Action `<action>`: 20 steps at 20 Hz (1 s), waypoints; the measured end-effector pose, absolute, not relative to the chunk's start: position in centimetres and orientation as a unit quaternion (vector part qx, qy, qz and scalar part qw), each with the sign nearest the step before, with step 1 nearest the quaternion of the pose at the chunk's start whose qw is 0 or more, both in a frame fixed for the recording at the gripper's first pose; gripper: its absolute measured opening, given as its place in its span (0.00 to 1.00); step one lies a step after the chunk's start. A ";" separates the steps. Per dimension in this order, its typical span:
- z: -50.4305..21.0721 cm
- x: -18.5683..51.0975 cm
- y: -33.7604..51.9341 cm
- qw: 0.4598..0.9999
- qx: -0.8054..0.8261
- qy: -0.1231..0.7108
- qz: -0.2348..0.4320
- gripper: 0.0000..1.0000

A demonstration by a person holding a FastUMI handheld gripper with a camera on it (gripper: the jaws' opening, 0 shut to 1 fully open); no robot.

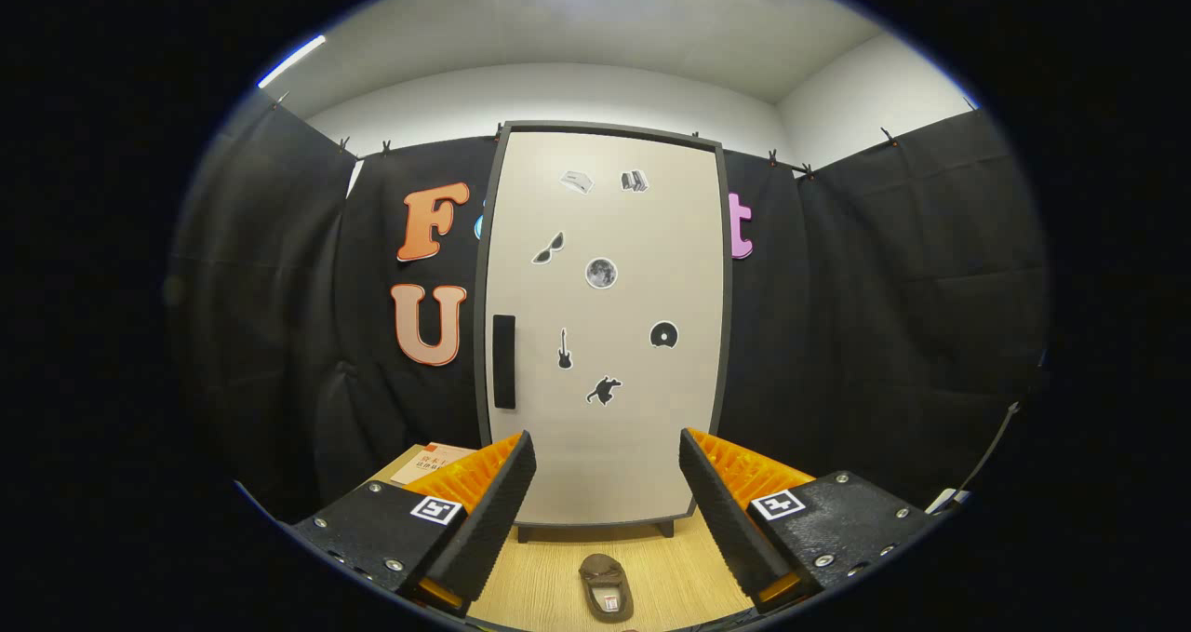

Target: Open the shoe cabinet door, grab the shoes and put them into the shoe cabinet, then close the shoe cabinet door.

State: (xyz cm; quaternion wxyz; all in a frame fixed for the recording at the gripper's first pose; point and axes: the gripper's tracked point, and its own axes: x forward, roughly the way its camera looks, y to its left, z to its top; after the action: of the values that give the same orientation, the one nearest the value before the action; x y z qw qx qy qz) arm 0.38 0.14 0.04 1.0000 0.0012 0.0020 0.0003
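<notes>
The shoe cabinet stands straight beyond the fingers, its door shut, with the dark handle along the door's left edge. A brown shoe lies on the wooden floor between the fingers, near the cabinet's foot. The gripper is wide apart and holds nothing. By my judgement no step is done yet: opening, loading and closing all remain. Free floor lies ahead; a box sits behind the left finger.

The shoe cabinet door looks smooth and matt with a matt dark handle, the floor pale wood-grain, the shoe soft and dull, the booth wall creased cloth.
</notes>
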 end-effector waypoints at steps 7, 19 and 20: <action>-0.6 2.2 2.1 1.000 0.000 0.012 0.012 0.97; -1.9 10.9 9.6 0.997 0.016 0.029 0.065 0.97; -1.9 11.7 10.2 0.997 0.016 0.028 0.067 0.97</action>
State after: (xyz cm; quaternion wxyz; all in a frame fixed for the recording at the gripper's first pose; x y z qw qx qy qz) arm 11.73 10.16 -1.87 0.9972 0.0159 0.0280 0.0672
